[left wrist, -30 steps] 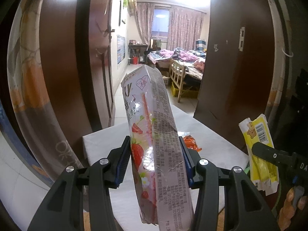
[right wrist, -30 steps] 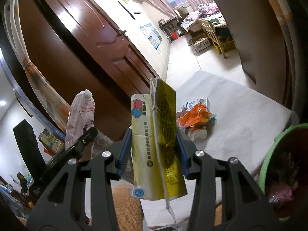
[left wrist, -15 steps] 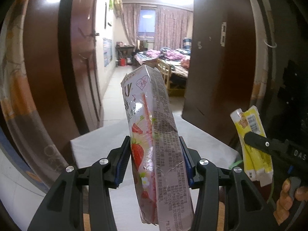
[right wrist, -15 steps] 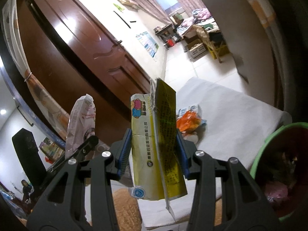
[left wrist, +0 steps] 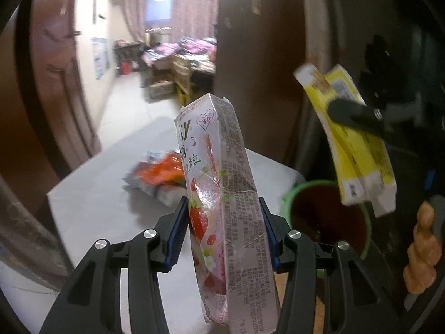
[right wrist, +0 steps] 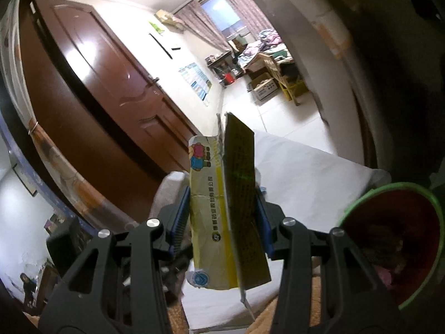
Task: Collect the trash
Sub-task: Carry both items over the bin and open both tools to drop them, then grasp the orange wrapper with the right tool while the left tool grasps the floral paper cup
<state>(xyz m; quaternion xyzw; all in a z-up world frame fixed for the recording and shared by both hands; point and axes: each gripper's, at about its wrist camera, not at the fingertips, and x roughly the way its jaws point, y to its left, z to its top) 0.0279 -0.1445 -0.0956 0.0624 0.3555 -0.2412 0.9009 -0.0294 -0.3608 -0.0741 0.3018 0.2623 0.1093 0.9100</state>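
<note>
Pink strawberry snack box pinched upright in the left gripper jaws, above the white counter. Yellow wrapper pinched in the right gripper jaws; from the left wrist view it shows at 2 o'clock, over the green-rimmed bin. Orange wrapper pile lies on the counter at 10 o'clock of the box, blurred. A person's fingers at 4 o'clock.

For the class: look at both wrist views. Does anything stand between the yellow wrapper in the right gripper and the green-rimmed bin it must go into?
Nothing visible does. The right gripper holds the yellow wrapper up in open air, and the green-rimmed bin, low to its right, has an uncovered mouth.
</note>
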